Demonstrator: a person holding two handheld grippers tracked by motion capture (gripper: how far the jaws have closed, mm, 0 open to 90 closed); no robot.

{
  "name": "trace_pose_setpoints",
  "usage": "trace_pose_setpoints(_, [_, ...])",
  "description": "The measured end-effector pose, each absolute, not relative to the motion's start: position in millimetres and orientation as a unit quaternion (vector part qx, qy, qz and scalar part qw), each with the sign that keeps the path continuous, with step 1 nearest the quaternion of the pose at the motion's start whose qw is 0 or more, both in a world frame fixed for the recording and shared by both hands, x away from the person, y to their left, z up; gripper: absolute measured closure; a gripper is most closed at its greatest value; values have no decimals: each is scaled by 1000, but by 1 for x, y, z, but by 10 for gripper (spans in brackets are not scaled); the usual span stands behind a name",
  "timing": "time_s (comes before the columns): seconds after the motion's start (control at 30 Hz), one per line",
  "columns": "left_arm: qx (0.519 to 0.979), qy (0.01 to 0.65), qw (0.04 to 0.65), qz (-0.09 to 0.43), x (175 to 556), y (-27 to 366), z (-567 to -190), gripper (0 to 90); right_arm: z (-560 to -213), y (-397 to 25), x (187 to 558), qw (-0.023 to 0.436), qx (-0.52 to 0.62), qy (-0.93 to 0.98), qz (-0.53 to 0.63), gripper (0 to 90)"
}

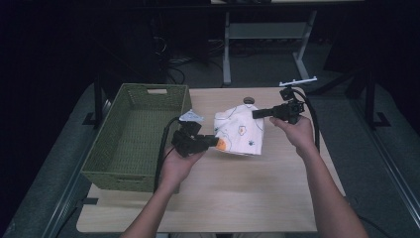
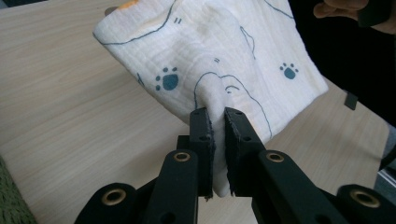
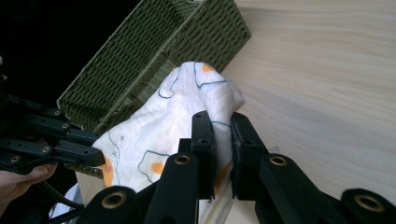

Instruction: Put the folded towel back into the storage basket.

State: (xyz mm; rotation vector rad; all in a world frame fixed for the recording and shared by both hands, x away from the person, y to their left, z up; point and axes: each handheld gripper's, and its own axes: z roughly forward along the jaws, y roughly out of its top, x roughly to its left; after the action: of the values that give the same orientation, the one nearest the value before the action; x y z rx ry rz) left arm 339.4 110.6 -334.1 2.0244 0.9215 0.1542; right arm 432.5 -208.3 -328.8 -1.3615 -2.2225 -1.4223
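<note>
Item: printed cloth (image 1: 238,131), held above counter (image 1: 247,193) | left gripper (image 1: 214,142) jaws clamp near corner; right gripper (image 1: 256,113) jaws clamp far edge | green basket (image 1: 101,163) lies left, nearer left gripper

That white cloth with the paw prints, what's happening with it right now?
A person holds the white printed cloth up off the wooden table with a gripper in each hand. The left gripper and the right gripper each have their jaws pinched shut on a fold. A green woven basket sits to the left.
</note>
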Motion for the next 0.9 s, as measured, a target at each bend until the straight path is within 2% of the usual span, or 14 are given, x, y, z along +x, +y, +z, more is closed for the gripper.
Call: trace_pose_setpoints(0.9, [810, 371, 447, 80, 338, 145, -305, 826, -298, -169, 441, 90, -427, -752, -493, 816])
